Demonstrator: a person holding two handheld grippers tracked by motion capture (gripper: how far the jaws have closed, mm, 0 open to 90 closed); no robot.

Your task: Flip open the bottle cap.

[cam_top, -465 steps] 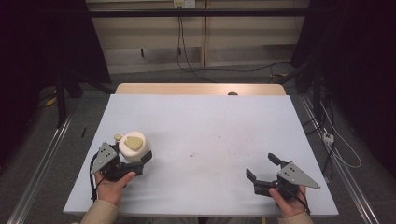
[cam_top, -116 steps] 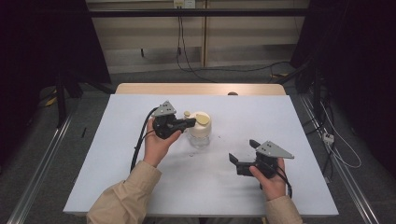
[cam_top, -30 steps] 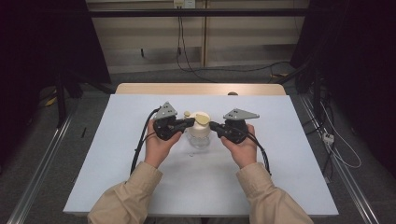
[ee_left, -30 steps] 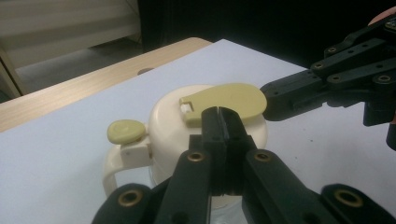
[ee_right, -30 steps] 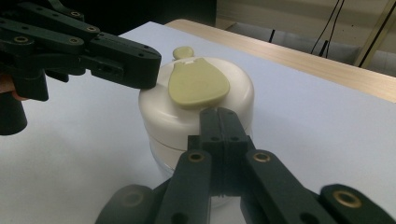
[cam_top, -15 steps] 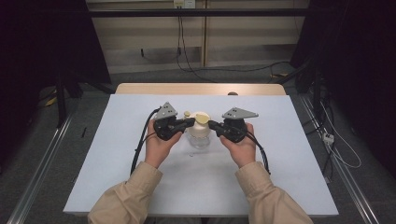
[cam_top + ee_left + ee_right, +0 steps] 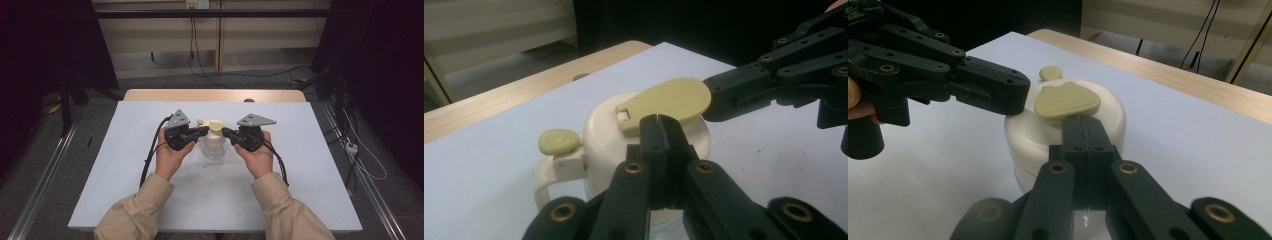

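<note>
A small jug [image 7: 213, 145] with a clear body and a cream lid [image 7: 604, 135] stands mid-table. The lid carries a yellow-green flap [image 7: 669, 100] and a small yellow thumb tab [image 7: 558, 141] above the handle [image 7: 541, 182]. My left gripper [image 7: 204, 131] is shut, its tip [image 7: 662, 122] against the lid just under the flap. Opposite it, my right gripper [image 7: 225, 132] is also shut, with its tip [image 7: 1082, 122] at the flap's [image 7: 1067, 102] other end. Nothing shows between either pair of jaws. The other gripper appears across the lid in each gripper view: the right [image 7: 724, 92], the left [image 7: 1015, 97].
The white table top [image 7: 300, 165] has a wooden strip [image 7: 210, 95] along its far edge. Cables [image 7: 360, 160] lie on the floor to the right, and metal rails [image 7: 45, 180] run along the left. Dark curtains hang on both sides.
Since about four seconds ago the right gripper has moved from the front right up to the jug's right side. Over the last second nothing has visibly moved.
</note>
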